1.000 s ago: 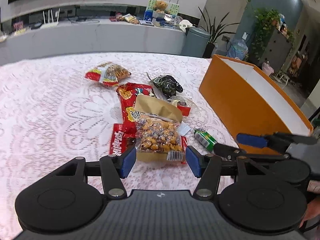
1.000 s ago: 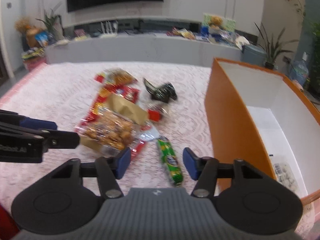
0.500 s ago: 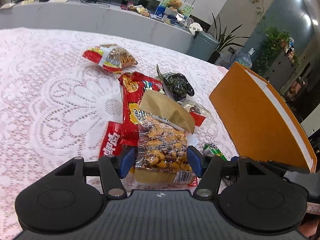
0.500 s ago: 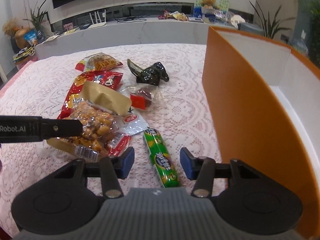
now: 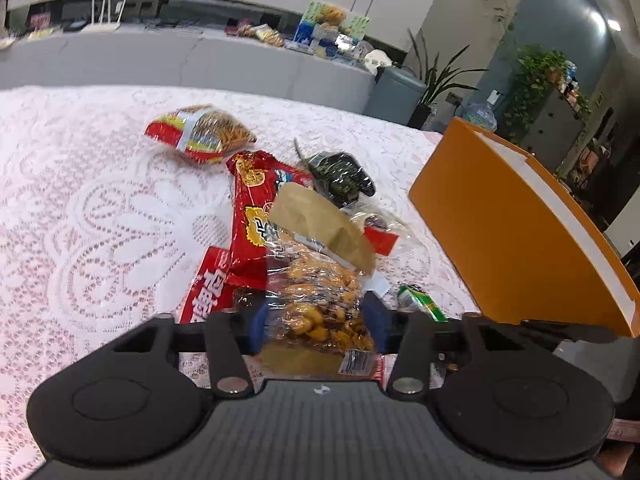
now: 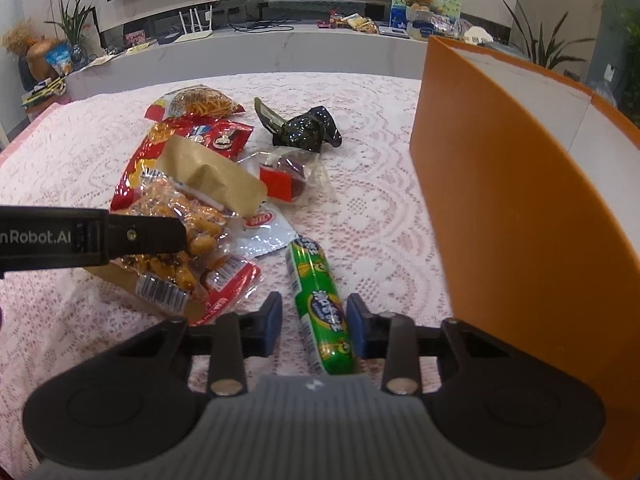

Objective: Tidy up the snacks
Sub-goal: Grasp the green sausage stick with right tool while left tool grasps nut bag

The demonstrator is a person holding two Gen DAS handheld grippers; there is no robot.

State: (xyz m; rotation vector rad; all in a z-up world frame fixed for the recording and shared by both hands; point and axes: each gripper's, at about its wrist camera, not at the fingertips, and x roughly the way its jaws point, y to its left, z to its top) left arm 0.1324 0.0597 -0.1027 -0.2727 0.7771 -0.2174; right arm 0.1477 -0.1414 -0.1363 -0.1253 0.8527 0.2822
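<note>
A pile of snacks lies on the lace tablecloth (image 5: pixel 100 208). My left gripper (image 5: pixel 316 326) is open, its blue pads on either side of a clear bag of golden nuts with a brown paper top (image 5: pixel 320 292); the bag also shows in the right wrist view (image 6: pixel 176 216). My right gripper (image 6: pixel 314 326) is open, its pads on either side of a green candy roll (image 6: pixel 320 300) lying on the cloth. The left gripper's finger shows in the right wrist view (image 6: pixel 120 236) over the nut bag. The orange box (image 6: pixel 500 208) stands at the right.
Around the nut bag lie long red packets (image 5: pixel 248 216), a red bag of noodle sticks (image 5: pixel 200 132), a dark shiny packet (image 5: pixel 340 176) and a clear packet with a red label (image 6: pixel 288 176). A grey counter (image 6: pixel 280 48) runs behind the table.
Both grippers have moved forward and lower. The left pads now straddle the nut bag and have narrowed; the right pads now straddle the green roll.
</note>
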